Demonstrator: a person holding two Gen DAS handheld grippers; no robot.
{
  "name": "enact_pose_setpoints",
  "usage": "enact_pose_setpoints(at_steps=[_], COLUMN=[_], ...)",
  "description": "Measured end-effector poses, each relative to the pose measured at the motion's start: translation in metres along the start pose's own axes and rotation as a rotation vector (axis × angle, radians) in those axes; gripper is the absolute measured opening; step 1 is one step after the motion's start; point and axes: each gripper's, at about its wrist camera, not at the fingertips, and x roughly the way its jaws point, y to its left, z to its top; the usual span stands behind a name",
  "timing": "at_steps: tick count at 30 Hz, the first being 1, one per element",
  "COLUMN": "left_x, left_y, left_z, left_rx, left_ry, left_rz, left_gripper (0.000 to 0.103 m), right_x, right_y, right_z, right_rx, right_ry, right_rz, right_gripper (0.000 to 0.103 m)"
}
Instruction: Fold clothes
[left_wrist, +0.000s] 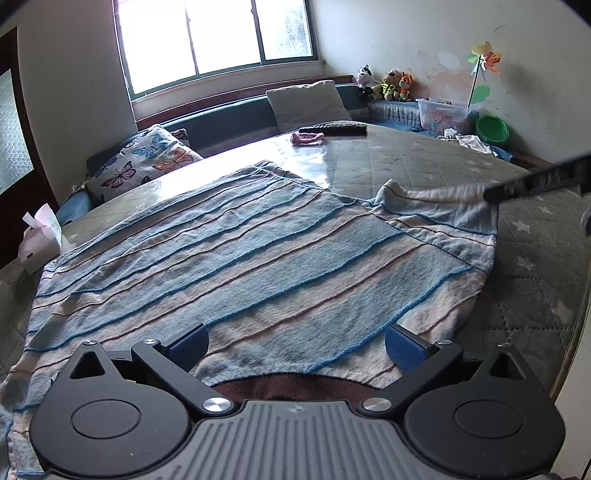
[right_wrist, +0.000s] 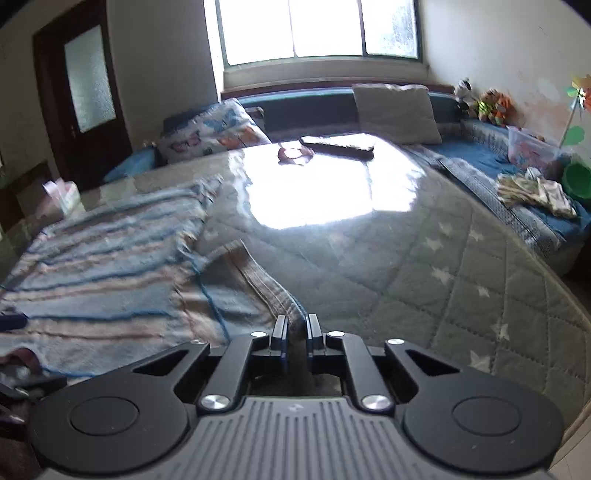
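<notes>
Between my right gripper (right_wrist: 296, 334) pads: sleeve (right_wrist: 258, 280) of striped sweater (left_wrist: 240, 258), clamped. Left gripper (left_wrist: 295, 345) jaws apart, hovering above sweater hem, holding nothing. Step: sleeve fold starting. Next, I think: carry sleeve left across sweater body, release flat.

A striped sweater (left_wrist: 229, 266) lies on the table (left_wrist: 406, 158), remote (left_wrist: 332, 129) behind it.

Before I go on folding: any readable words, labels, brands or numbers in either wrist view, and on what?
None can be read.
Gripper body: a small round emblem, no letters legible.
Clear plastic box: coloured cartoon prints, too small to read.
Tissue pack: no legible print.
Striped garment: no tag or label shows.
</notes>
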Motion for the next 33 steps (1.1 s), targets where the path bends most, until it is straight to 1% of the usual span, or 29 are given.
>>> enact_pose_setpoints(at_steps=[5, 9, 11, 13, 16, 19, 22, 27, 31, 33], left_x=[-0.003, -0.007, -0.008, -0.010, -0.011, -0.012, -0.012, -0.010, -0.007, -0.004], left_y=[0.005, 0.011, 0.014, 0.017, 0.021, 0.025, 0.029, 0.028, 0.023, 0.020], left_z=[-0.001, -0.003, -0.004, -0.006, -0.008, -0.010, -0.010, -0.007, -0.003, 0.000], left_rx=[-0.020, -0.040, -0.047, -0.056, -0.068, -0.081, -0.093, -0.098, -0.082, -0.076], left_ry=[-0.006, -0.011, -0.012, -0.011, -0.009, -0.007, -0.008, -0.013, -0.012, -0.012], left_rz=[0.011, 0.023, 0.030, 0.036, 0.046, 0.055, 0.061, 0.051, 0.040, 0.036], left_gripper=[0.103, 0.103, 0.103, 0.103, 0.103, 0.103, 0.103, 0.103, 0.103, 0.103], right_x=[-0.027, -0.039, -0.038, -0.034, -0.021, -0.010, -0.005, 0.019, 0.034, 0.039], right_y=[0.025, 0.060, 0.078, 0.089, 0.107, 0.119, 0.118, 0.099, 0.087, 0.085], right_z=[0.018, 0.029, 0.029, 0.028, 0.022, 0.015, 0.011, 0.008, 0.008, 0.013], right_rx=[-0.048, -0.134, -0.169, -0.195, -0.219, -0.227, -0.237, -0.242, -0.238, -0.238], right_ry=[-0.068, -0.105, -0.102, -0.096, -0.060, -0.018, 0.002, 0.062, 0.099, 0.099], right_rz=[0.123, 0.239, 0.294, 0.326, 0.377, 0.413, 0.415, 0.320, 0.282, 0.275], right_gripper=[0.007, 0.007, 0.007, 0.007, 0.007, 0.012, 0.014, 0.015, 0.015, 0.015])
